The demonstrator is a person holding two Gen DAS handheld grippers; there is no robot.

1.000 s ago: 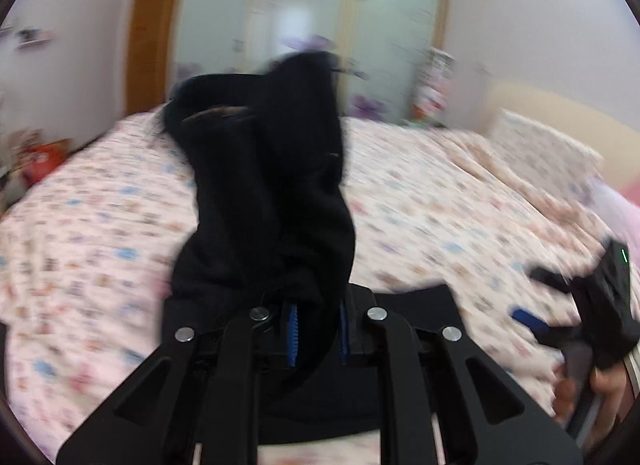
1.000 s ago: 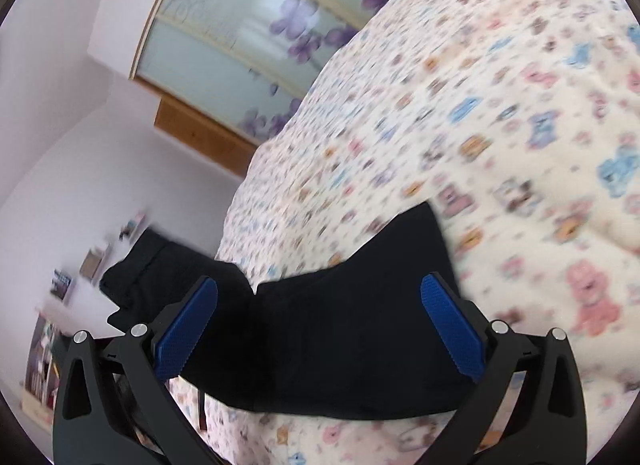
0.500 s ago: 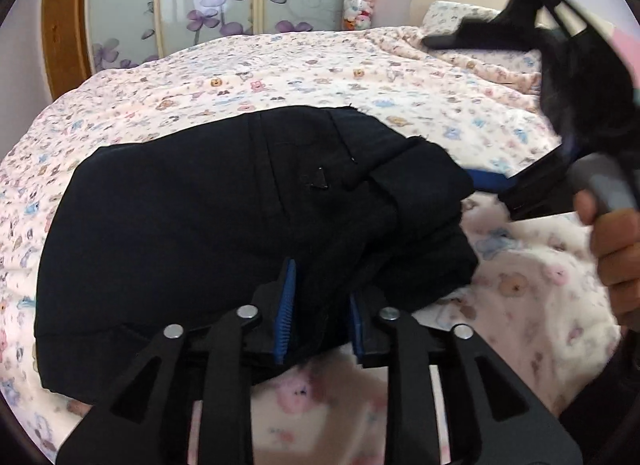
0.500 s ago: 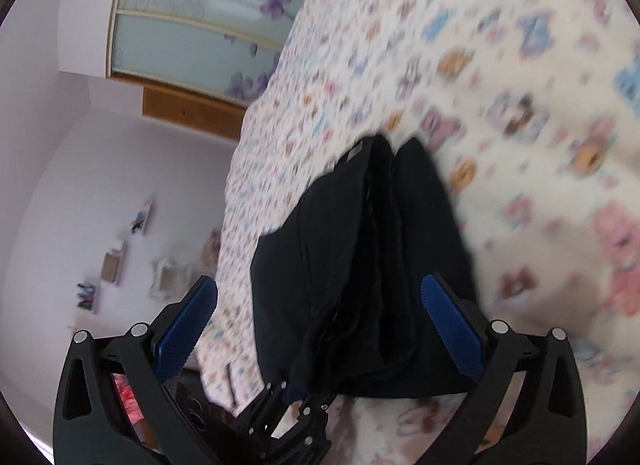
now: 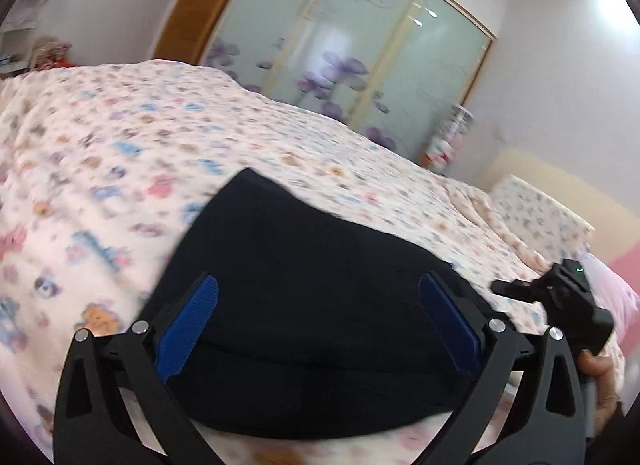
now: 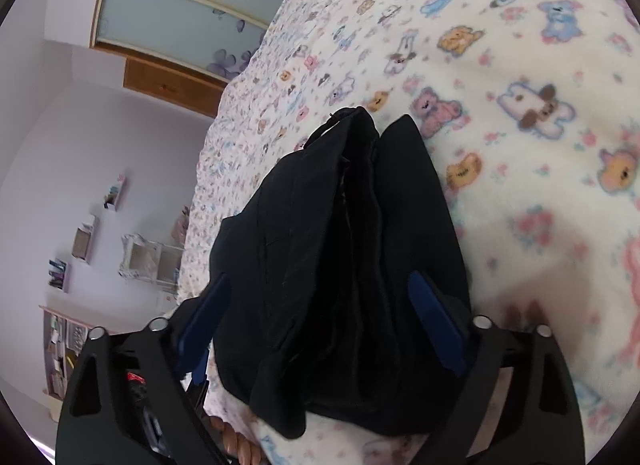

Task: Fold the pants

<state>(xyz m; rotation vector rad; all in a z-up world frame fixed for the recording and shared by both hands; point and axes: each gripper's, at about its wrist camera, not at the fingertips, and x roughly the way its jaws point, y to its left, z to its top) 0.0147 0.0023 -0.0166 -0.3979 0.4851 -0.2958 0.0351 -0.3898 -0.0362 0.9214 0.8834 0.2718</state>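
Note:
The black pants lie folded in a thick bundle on the bear-print bed cover. My left gripper hovers low over their near edge, its jaws opening wide, blue pads apart from the cloth and holding nothing. In the right wrist view the pants show as stacked layers with the fold edges facing the camera. My right gripper straddles that end, its jaws closing. The bundle is between the pads, which do not visibly press on it. The right gripper also appears at the right edge of the left wrist view, in a hand.
The bed cover spreads out around the pants. A pillow lies at the headboard end. Sliding wardrobe doors with purple flowers stand behind the bed. Wall shelves are off the bed's far side.
The left gripper came down with the hanging pants, laid them on the bed and opened, letting go. The right gripper sank over the bundle's end and its jaws narrowed a little.

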